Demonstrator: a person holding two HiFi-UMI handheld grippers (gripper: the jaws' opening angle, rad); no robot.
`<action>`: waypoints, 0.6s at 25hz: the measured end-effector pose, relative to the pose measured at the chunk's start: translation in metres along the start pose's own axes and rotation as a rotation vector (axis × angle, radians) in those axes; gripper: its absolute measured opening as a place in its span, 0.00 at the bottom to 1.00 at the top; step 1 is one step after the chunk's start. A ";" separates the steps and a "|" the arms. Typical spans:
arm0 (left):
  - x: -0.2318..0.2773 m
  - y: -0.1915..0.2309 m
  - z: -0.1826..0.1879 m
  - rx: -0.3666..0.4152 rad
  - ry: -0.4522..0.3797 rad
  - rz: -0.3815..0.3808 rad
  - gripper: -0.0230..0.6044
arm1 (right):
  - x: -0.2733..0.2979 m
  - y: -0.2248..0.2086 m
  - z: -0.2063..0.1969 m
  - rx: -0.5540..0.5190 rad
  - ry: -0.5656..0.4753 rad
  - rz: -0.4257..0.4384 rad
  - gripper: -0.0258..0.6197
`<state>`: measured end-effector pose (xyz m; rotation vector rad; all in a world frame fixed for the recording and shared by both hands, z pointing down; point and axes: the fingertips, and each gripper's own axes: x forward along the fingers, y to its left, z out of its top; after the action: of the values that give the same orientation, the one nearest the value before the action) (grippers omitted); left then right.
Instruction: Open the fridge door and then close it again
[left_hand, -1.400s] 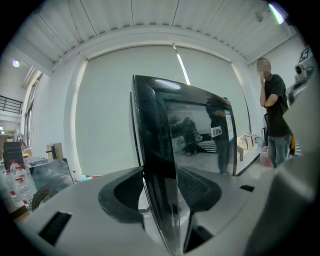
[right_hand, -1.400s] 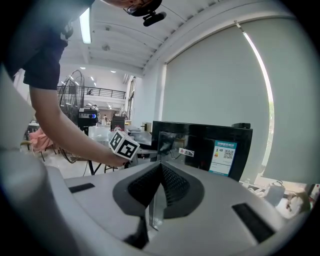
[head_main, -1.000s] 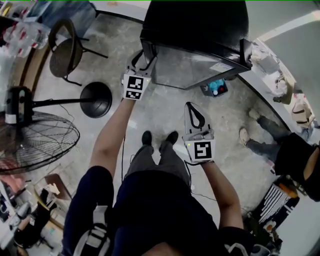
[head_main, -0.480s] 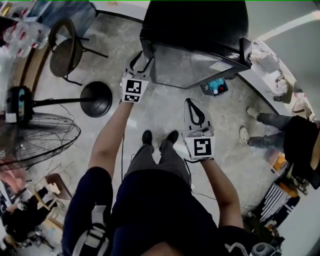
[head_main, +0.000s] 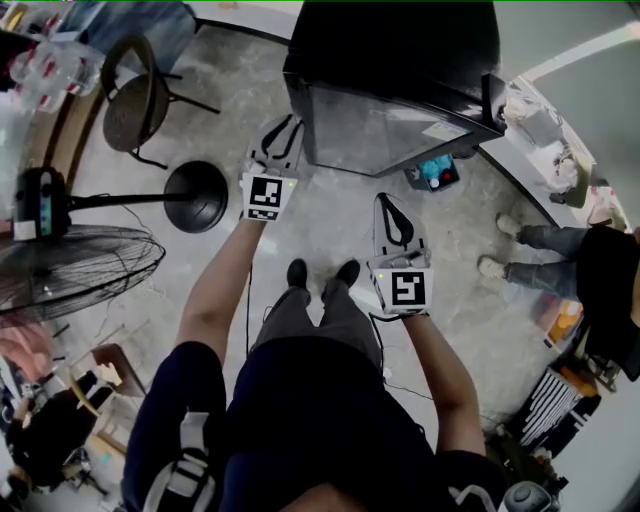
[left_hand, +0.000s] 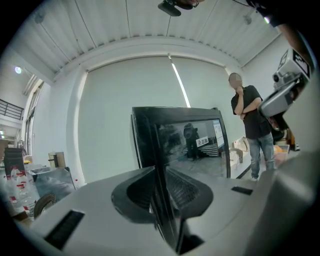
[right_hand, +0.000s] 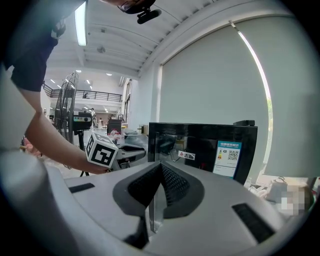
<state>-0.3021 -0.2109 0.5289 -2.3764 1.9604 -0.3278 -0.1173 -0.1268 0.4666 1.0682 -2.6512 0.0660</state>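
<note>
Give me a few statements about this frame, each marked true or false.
1. The right gripper is shut and empty. True.
2. The right gripper grips the door of the fridge. False: it is short of the fridge and touches nothing.
3. The standing fan is on the person's right. False: it stands on their left.
4. A bystander stands near the fridge. True.
5. The fridge has a glass front. True.

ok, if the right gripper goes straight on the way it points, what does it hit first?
Most likely the fridge door. The right gripper, jaws shut, aims at the door's front and nothing shows between them. How far off the door is remains unclear.
</note>
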 end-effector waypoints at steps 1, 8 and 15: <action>-0.003 -0.001 0.003 -0.002 -0.006 0.001 0.17 | 0.000 -0.001 0.001 0.005 -0.001 -0.004 0.07; -0.019 -0.007 0.025 0.003 -0.047 0.012 0.08 | -0.002 -0.005 0.007 0.011 -0.021 -0.010 0.07; -0.049 -0.008 0.065 -0.008 -0.117 0.038 0.07 | -0.020 -0.011 0.018 0.033 -0.006 -0.038 0.07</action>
<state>-0.2909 -0.1682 0.4602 -2.3029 1.9558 -0.1748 -0.1010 -0.1240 0.4430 1.1302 -2.6424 0.0988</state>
